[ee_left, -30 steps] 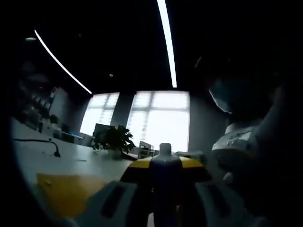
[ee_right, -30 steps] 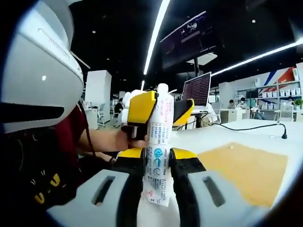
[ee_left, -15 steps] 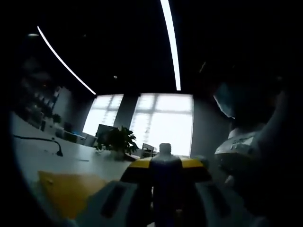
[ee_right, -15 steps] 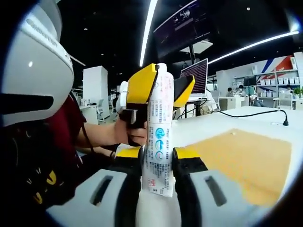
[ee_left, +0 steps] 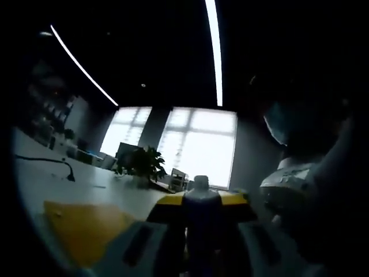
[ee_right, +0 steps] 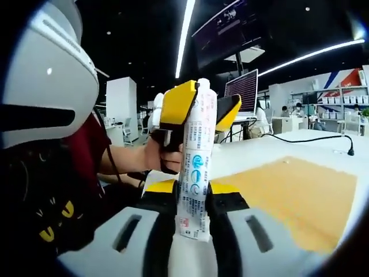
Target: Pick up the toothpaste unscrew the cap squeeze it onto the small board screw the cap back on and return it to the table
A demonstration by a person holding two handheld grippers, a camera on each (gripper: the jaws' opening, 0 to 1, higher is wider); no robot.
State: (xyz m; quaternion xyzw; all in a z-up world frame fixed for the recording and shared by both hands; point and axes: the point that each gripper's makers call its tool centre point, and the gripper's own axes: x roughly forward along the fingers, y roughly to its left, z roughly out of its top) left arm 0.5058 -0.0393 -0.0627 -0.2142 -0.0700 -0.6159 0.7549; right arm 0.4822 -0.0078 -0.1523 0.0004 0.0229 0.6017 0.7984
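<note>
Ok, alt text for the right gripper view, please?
A white toothpaste tube stands upright, clamped low by the right gripper and near its top by the yellow-jawed left gripper. A person's hand holds the left gripper; a yellow board lies on the white table.

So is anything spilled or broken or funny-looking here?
Nothing looks spilled or broken. The toothpaste tube stands a little tilted, with the right tongs squeezing its lower part and the left tongs closed around its top. The yellow board on the table looks clean, with no paste on it.
</note>
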